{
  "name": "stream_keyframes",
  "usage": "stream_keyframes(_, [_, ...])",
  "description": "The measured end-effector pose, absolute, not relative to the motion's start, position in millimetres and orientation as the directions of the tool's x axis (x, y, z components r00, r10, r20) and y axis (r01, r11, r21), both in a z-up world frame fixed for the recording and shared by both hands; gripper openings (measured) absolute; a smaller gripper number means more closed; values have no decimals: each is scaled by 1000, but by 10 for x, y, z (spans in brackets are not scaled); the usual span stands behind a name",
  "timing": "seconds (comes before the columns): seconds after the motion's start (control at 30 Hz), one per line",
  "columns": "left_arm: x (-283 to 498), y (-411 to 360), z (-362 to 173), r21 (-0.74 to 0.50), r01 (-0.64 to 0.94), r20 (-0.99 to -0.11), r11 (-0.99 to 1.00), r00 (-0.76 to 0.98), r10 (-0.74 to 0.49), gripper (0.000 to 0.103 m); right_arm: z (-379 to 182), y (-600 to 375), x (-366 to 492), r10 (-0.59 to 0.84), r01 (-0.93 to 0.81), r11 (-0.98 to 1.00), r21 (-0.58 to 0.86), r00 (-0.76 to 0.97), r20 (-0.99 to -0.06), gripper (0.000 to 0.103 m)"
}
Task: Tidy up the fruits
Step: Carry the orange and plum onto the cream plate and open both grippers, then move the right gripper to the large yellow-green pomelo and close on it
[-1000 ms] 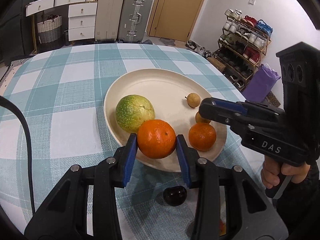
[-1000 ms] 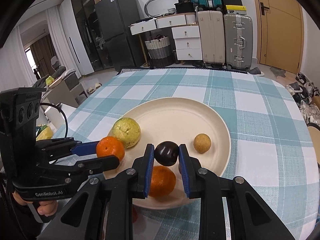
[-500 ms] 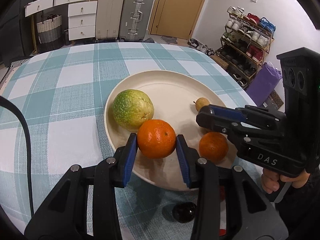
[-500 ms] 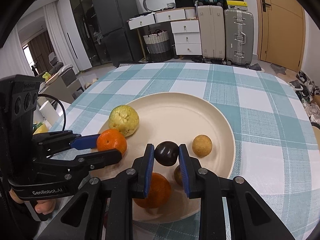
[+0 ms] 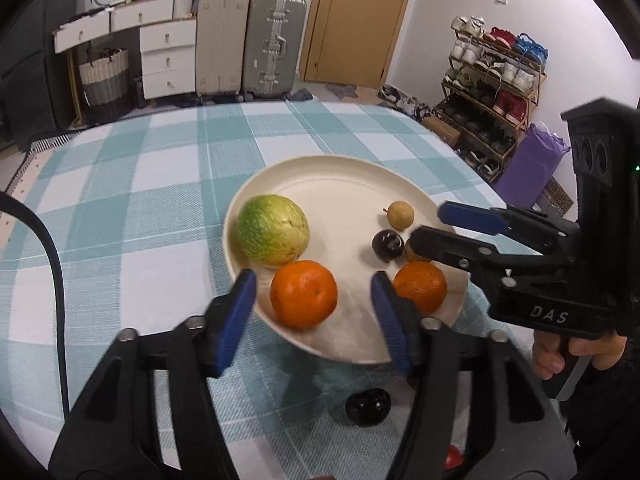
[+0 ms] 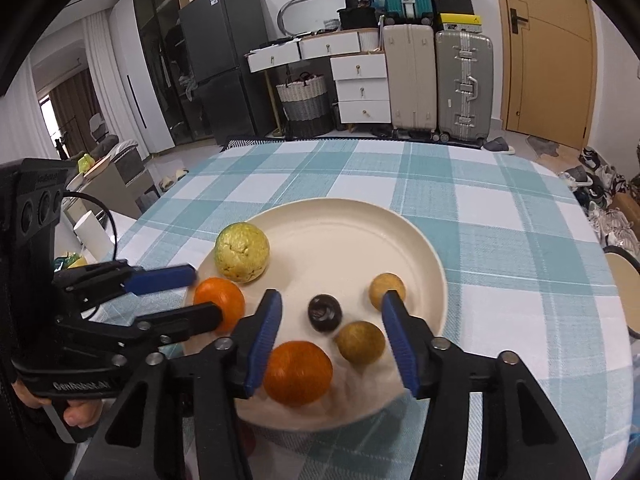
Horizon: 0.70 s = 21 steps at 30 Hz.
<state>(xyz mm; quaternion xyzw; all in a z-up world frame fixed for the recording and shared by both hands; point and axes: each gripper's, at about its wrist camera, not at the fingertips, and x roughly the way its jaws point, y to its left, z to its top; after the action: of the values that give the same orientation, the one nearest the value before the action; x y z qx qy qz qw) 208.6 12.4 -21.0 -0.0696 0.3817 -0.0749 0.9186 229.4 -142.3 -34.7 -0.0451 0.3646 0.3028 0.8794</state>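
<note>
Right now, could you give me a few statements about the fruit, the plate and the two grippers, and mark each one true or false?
1. The left gripper is clamped on an orange. False: its jaws stand open, and the orange rests on the plate.
2. The right gripper is open. True.
3. A dark plum lies on the plate. True.
4. The green-yellow fruit lies off the plate on the tablecloth. False: it sits on the plate.
5. A dark fruit lies on the checked tablecloth, off the plate. True.
</note>
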Motion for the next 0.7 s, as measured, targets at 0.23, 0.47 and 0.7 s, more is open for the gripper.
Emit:
stream_keyframes(0.23, [1675, 141, -18, -138, 57, -661, 989, 738, -135, 90, -266, -1676, 2035, 494, -531, 831, 165, 568, -659, 102])
stream_keyframes(0.47, [1316, 63, 50, -109, 32, -654, 994, 750, -96, 102, -292, -1772, 1787, 488, -524, 834, 172, 557, -672, 103])
stream_keyframes(0.7, [1046, -10, 101, -116, 29, -647, 993, 756, -98, 102, -261, -1858, 1582, 486, -510, 840, 184, 558, -672, 103])
